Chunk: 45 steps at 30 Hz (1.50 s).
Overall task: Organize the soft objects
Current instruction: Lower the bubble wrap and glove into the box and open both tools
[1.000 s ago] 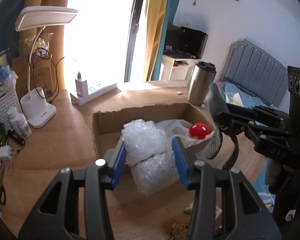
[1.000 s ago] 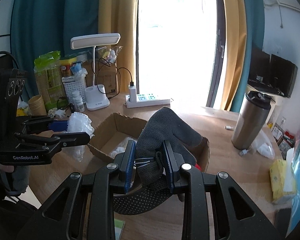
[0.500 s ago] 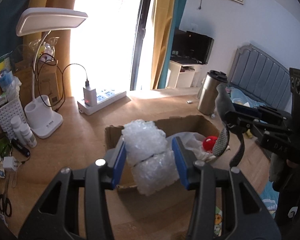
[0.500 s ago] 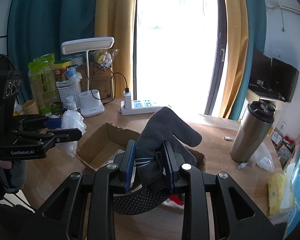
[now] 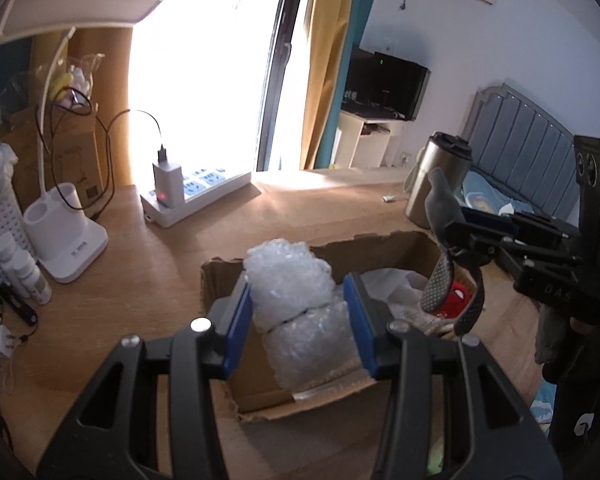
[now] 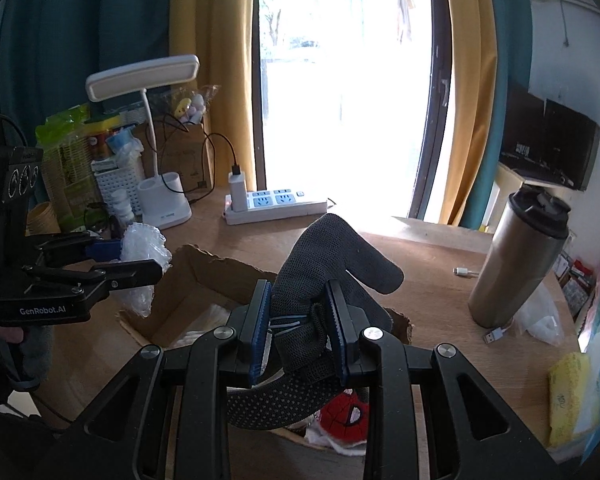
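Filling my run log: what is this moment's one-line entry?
left gripper: shut on bubble wrap | right gripper: shut on glove | both over box | red toy inside

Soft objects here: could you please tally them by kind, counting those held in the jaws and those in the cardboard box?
Bubble wrap bundle, held by left gripper: 1
Grey glove, held by right gripper: 1
Red plush toy, in cardboard box: 1
Total: 3

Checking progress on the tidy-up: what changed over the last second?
Both hand-held grippers drew back from the cardboard box, carrying their loads. The left still clamps the bubble wrap, the right the grey glove. Nothing released; the red plush stays inside.
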Available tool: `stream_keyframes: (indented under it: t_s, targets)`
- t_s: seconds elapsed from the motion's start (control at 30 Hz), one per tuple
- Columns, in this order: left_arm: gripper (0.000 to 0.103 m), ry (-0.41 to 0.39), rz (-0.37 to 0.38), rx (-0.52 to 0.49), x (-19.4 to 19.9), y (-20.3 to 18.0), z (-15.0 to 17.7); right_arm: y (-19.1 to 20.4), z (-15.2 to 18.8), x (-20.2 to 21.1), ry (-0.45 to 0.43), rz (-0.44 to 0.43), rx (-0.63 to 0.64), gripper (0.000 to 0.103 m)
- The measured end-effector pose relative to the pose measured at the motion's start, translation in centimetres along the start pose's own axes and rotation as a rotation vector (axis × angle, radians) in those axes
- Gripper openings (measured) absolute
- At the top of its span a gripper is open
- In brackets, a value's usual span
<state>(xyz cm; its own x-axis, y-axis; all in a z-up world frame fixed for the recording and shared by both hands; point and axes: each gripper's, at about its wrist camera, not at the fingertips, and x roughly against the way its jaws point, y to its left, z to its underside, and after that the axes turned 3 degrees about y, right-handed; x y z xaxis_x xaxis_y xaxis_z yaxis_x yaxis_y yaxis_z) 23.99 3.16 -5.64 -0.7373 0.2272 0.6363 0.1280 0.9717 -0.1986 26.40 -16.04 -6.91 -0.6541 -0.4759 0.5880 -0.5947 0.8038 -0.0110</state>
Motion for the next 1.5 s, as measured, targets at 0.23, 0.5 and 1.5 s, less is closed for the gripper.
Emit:
stream_keyframes:
  t_s: [0.23, 0.5, 1.5]
  targets:
    - [0.047, 0.042, 0.016, 0.009, -2.5, 0.4, 0.1, -0.5, 0.5, -2.6, 0.043, -0.014, -0.023, 0.029]
    - [0.047, 0.090, 0.026, 0.001, -5.0, 0.2, 0.8, -0.7, 1.7, -4.7, 0.098, -0.025, -0.040, 0.029]
    - [0.048, 0.145, -0.040, 0.016, -6.7, 0.2, 1.0, 0.6, 3.1, -7.2, 0.171, -0.058, -0.065, 0.029]
